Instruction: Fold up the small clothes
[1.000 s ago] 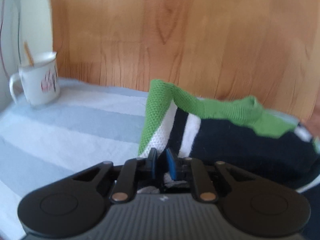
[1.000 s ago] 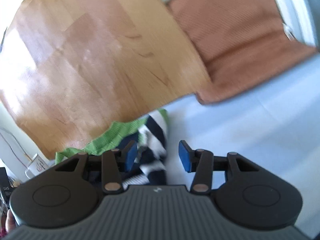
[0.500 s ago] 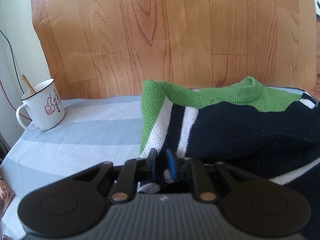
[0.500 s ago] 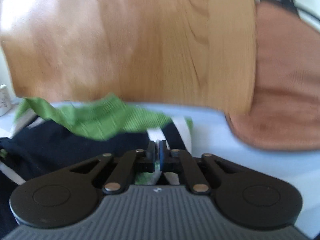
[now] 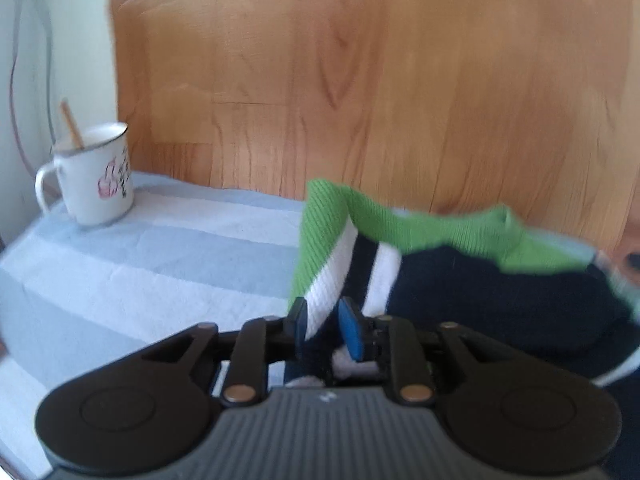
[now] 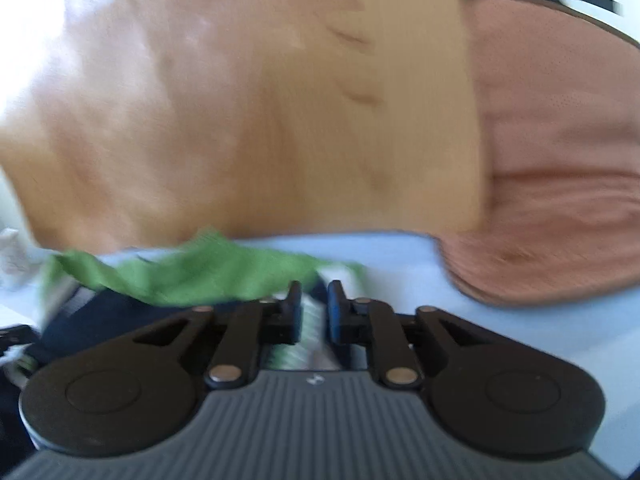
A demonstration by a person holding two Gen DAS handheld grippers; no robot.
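A small knit sweater (image 5: 480, 280), navy with white stripes and green collar and shoulders, lies on the blue-and-white striped cloth (image 5: 140, 272). My left gripper (image 5: 324, 320) is at the sweater's left sleeve edge. Its jaws are opening, and the white stripe stands loosely between the blue pads (image 5: 351, 330). In the right wrist view the sweater (image 6: 192, 276) spreads to the left. My right gripper (image 6: 314, 308) is over the sweater's right edge. Its jaws are opening too, with green-and-white knit showing in the gap between them.
A white enamel mug (image 5: 96, 180) with a wooden stick in it stands at the cloth's far left corner. A brown padded cushion (image 6: 560, 200) lies past the right end of the cloth. A wooden floor (image 5: 360, 100) shows beyond the far edge.
Both grippers were shut on the sweater half a second ago; their pads now stand apart. The right gripper, open a second ago, swung right along the sweater's edge and rolled level.
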